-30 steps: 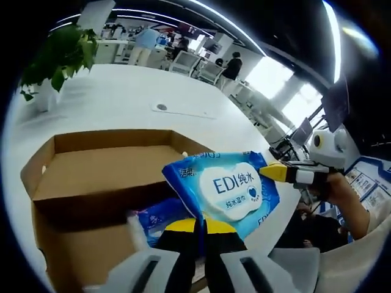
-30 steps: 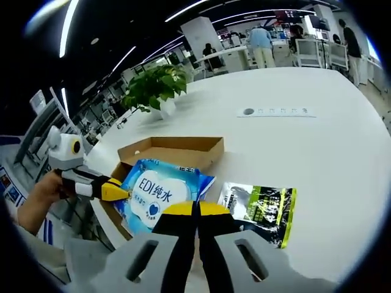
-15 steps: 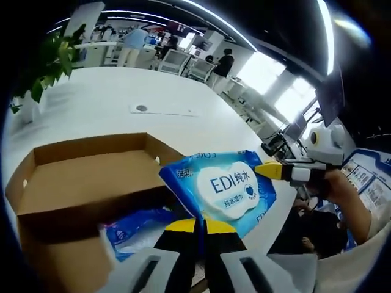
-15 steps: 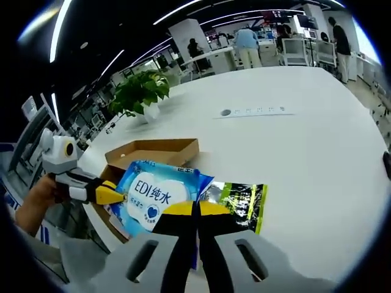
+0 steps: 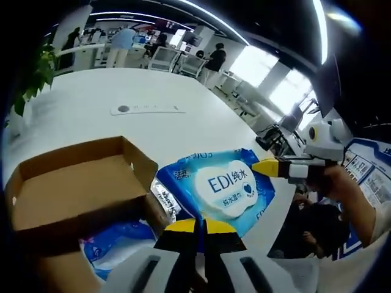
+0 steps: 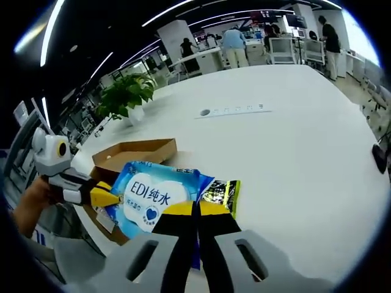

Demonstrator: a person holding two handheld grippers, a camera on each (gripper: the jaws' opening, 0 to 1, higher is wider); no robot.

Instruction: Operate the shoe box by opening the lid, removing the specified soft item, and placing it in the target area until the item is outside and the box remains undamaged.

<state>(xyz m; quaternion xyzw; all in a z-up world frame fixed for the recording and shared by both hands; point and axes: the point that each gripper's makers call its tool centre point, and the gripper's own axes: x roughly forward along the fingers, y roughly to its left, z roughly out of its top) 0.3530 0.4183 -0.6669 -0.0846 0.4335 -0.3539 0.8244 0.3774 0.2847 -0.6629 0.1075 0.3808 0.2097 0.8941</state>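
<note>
The blue wipes pack hangs above the table's near edge, held at two ends. My left gripper is shut on its near edge. My right gripper, held by a hand, comes in from the right and is shut on the pack's corner. From the right gripper view, the wipes pack sits in my right gripper, with the left gripper pinching its left edge. The open cardboard shoe box stands on the white table, and a second blue packet lies inside.
A green-and-black packet lies on the table beside the box. A potted plant stands behind the box. A socket strip is set into the wide white tabletop. People and chairs are far back.
Both grippers have carried the wipes pack farther from the box, still shut on it. The box sits farther left in both views, and the green-and-black packet now shows beside it.
</note>
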